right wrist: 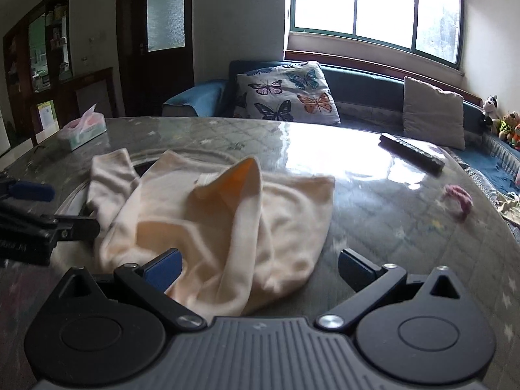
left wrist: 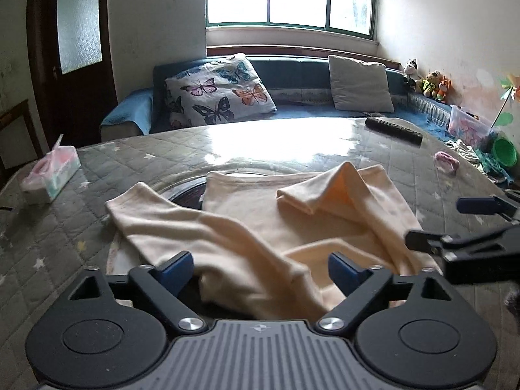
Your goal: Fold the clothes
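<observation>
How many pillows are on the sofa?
2: a butterfly pillow at the sofa's left end, and a plain grey pillow further right, below the window. Others may be hidden.

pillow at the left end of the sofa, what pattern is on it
Multicoloured butterflies on a white ground; the pillow shows best in the right wrist view.

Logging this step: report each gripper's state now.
Left gripper: open, cream garment between its fingers, not clamped.
Right gripper: open, holding nothing.

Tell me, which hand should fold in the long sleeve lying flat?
Probably the left. The flat sleeve stretches out right ahead of the left gripper, whose jaws stand open. The right gripper, also open, faces the garment's other side.
</observation>
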Demonstrator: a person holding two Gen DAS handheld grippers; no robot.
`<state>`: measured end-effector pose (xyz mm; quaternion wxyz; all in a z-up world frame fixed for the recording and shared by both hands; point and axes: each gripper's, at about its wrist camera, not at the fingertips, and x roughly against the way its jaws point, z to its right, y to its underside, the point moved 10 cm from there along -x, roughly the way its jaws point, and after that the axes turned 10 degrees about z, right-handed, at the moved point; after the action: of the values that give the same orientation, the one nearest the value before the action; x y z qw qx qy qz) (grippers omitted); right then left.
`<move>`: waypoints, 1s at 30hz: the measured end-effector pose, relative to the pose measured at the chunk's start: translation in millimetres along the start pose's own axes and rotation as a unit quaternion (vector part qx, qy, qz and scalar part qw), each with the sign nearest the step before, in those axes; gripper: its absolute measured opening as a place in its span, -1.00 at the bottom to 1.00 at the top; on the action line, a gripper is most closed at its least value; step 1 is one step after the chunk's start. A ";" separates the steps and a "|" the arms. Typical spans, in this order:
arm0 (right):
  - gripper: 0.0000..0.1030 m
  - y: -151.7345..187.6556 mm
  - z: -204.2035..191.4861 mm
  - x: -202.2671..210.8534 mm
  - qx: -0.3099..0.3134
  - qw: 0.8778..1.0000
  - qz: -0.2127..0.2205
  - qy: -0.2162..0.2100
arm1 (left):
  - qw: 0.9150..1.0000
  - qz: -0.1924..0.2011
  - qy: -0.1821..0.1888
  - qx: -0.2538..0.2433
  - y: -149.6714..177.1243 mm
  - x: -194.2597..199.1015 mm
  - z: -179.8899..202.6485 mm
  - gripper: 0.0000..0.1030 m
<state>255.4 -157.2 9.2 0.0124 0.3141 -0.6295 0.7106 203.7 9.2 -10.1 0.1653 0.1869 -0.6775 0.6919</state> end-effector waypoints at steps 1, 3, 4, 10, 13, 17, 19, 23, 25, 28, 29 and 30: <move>0.93 -4.1 2.2 -7.2 -0.001 1.000 -0.001 0.002 | 1.000 -0.007 0.001 0.004 -0.2 -6.5 -0.1 0.68; 0.86 -11.3 4.6 -23.8 -0.002 1.000 -0.005 0.001 | 1.000 -0.023 0.006 0.013 2.3 -18.4 0.1 0.57; 0.81 -14.3 5.5 -32.7 -0.002 1.000 -0.009 0.001 | 0.999 -0.031 0.009 0.017 4.4 -23.5 0.8 0.49; 0.49 -25.2 6.7 -84.2 -0.001 1.000 -0.028 -0.011 | 0.997 -0.064 0.034 0.022 17.9 -40.3 7.7 0.10; 0.15 -28.7 4.5 -105.6 -0.008 0.999 -0.035 -0.022 | 0.996 -0.071 0.044 0.022 21.1 -42.9 7.3 -0.30; -0.58 -30.6 5.1 -121.9 -0.036 0.997 -0.045 -0.043 | 0.996 -0.069 0.057 0.022 21.6 -39.8 6.3 -0.68; -0.85 -32.9 8.4 -119.5 -0.040 0.998 -0.038 -0.039 | 0.996 -0.062 0.059 0.022 20.4 -35.6 4.7 -0.75; -0.94 -41.7 24.0 -94.0 -0.051 0.998 -0.007 -0.027 | 0.997 -0.044 0.057 0.025 17.1 -20.1 -0.2 -0.80; -0.95 -46.4 34.3 -77.5 -0.056 0.998 0.008 -0.016 | 0.998 -0.035 0.051 0.027 16.4 -9.4 -4.3 -0.81; -0.95 -50.2 55.2 -47.1 -0.065 0.997 0.031 0.012 | 0.998 -0.023 0.046 0.031 18.3 9.5 -11.9 -0.81; -0.95 -49.8 63.5 -34.9 -0.070 0.996 0.039 0.025 | 0.998 -0.020 0.043 0.033 19.6 15.5 -14.5 -0.82; -0.95 -48.7 70.8 -24.2 -0.074 0.996 0.045 0.036 | 0.998 -0.018 0.042 0.034 21.6 21.9 -17.0 -0.82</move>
<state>325.4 -201.9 42.0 0.0258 0.2582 -0.6927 0.6729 173.5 25.0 -18.6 0.1999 0.1754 -0.6426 0.7186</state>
